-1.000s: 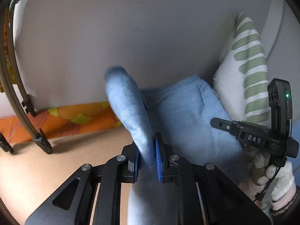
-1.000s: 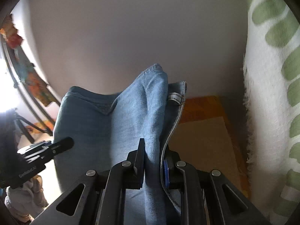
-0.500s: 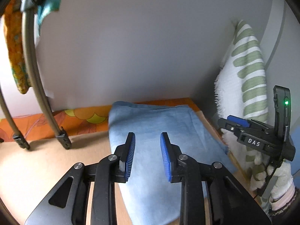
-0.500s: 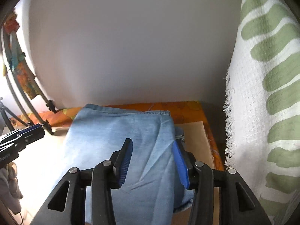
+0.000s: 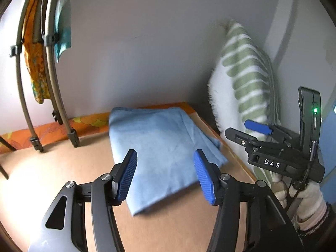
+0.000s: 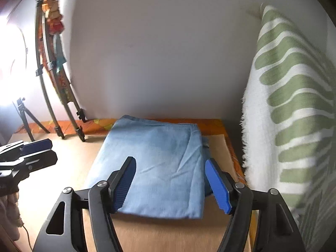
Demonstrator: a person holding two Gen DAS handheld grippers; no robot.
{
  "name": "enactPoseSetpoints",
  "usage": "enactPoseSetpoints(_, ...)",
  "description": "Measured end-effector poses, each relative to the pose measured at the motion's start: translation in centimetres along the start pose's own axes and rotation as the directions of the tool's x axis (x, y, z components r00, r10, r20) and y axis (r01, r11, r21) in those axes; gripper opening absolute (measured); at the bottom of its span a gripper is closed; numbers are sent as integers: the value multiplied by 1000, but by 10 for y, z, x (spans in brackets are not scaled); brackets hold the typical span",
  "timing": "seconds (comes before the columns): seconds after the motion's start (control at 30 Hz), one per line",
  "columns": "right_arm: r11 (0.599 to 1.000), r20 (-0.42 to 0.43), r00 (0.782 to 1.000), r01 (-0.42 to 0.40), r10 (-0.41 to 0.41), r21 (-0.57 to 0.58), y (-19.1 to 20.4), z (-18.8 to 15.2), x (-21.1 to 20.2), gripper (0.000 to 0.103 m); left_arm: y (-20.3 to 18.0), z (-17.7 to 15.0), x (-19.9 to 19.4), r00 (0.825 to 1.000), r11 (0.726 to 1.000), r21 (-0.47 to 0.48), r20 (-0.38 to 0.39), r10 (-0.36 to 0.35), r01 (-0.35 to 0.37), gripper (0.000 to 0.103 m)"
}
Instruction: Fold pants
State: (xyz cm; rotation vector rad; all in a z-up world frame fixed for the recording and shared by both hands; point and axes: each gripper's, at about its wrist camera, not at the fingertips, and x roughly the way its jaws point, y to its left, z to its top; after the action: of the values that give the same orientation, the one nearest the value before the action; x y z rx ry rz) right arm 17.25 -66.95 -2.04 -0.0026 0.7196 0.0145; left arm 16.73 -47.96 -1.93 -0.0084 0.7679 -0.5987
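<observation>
- The jeans (image 6: 159, 161) are lying flat on the tan surface (image 6: 168, 235) as a compact folded rectangle, far edge up near the wall and the orange patterned cloth (image 6: 214, 124). My guess is they sit that way because the fold is basically finished, nothing is draped or hanging off.
- Left gripper (image 5: 166, 176) is spread wide and empty. The jeans (image 5: 161, 153) lie just ahead of and below it, and the near corner of the bundle shows between its 2 blue pads.
- Right gripper (image 6: 171, 183) is also released, jaws wide apart, holding nothing. From its camera the bundle fills the gap between the fingers, with the near fold edge just under the tips.
- Can't tell if either gripper touches the denim; looks like they're hovering a bit above it.
- There's a striped green-and-white towel (image 6: 294, 109) hanging just beside the right edge of the jeans, and a folding rack (image 5: 46, 96) leaning on the wall well off to the left.
</observation>
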Motion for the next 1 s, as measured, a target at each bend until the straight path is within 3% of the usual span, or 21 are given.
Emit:
enactPoseSetpoints(0.13, 999, 40, 999, 35, -34, -13, 11, -17, -36, 84, -13, -12, -25, 1000, 1000, 29, 5, 10, -10, 56)
enactPoseSetpoints(0.47, 999, 132, 990, 47, -47, 5, 48, -57, -122, 93, -31, -50, -109, 996, 994, 77, 64, 68, -73, 80)
enactPoseSetpoints(0.7, 995, 225, 969, 100, -101, 15, 78, -89, -178, 103, -28, -82, -160, 989, 990, 59, 88, 121, -127, 81)
enactPoseSetpoints(1.0, 997, 260, 963, 55, -69, 62, 100, -120, -215, 103, -20, -116, -196, 980, 986, 37, 115, 160, -165, 82)
